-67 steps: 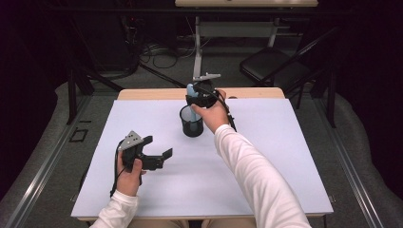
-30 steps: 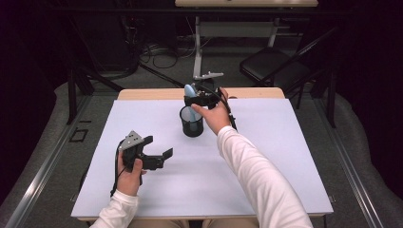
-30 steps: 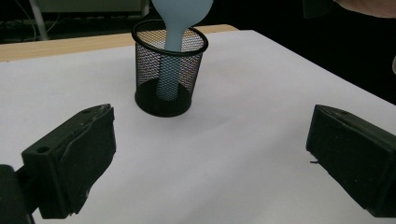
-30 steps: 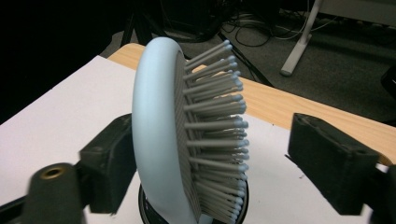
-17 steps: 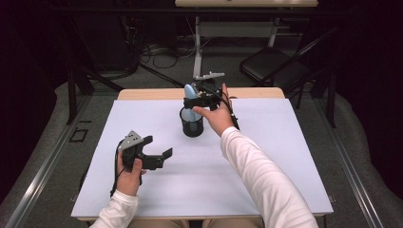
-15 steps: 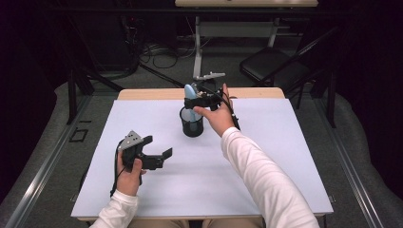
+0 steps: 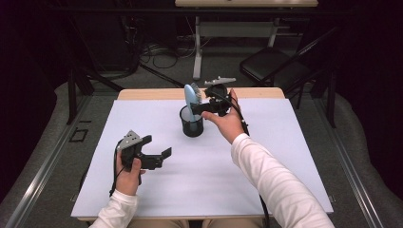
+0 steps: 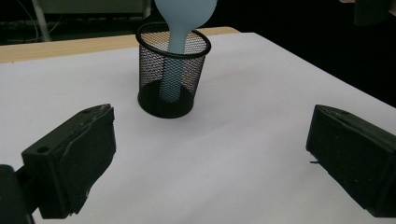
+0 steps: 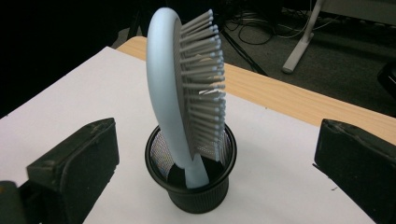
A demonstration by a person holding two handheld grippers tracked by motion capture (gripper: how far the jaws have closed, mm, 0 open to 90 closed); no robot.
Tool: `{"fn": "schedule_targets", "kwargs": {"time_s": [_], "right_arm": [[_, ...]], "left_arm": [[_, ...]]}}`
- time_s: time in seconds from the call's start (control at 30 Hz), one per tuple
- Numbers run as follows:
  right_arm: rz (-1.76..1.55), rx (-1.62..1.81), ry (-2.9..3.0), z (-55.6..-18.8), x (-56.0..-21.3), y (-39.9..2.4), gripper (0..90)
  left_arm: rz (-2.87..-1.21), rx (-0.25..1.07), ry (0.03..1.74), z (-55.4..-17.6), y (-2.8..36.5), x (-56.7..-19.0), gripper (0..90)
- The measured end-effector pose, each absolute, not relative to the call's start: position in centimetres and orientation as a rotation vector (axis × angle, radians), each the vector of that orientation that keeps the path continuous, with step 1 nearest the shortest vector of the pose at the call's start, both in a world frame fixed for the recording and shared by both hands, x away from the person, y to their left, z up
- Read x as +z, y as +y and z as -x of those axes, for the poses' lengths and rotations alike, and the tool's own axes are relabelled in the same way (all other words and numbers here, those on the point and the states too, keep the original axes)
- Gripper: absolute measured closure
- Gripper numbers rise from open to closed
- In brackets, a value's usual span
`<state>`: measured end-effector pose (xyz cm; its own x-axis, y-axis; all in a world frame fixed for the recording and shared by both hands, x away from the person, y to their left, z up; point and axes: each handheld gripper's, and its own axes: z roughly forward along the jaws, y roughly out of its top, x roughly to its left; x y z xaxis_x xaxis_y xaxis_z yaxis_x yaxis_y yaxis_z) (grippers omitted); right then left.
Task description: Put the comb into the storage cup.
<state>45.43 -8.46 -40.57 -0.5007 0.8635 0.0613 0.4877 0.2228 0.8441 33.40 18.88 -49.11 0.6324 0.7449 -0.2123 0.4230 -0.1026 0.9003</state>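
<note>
Beyond the right gripper [image 9: 210,154], whose jaws had just opened wide and held nothing, the pale blue hairbrush [image 9: 184,93] stood handle-down in the black mesh cup [image 9: 196,196], seemingly untouched.

Readable text: none in any view.
Hairbrush [image 9: 187,93]: no brand or lettering can be made out.
Mesh cup [image 9: 191,186]: no label can be made out.
Table sheet [image 7: 266,137]: plain white, no print.
Gripper jaws: plain black, no numbers or signs.
</note>
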Motion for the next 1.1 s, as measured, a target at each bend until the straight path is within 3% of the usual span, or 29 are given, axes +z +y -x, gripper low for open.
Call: {"fn": "schedule_targets", "kwargs": {"time_s": [1.1], "right_arm": [[-1.274, 1.317, 2.022, -35.6, -46.9, -15.7, 0.0]], "left_arm": [[-1.712, 0.367, 0.993, -33.6, 20.1, -49.1, 1.7]]}}
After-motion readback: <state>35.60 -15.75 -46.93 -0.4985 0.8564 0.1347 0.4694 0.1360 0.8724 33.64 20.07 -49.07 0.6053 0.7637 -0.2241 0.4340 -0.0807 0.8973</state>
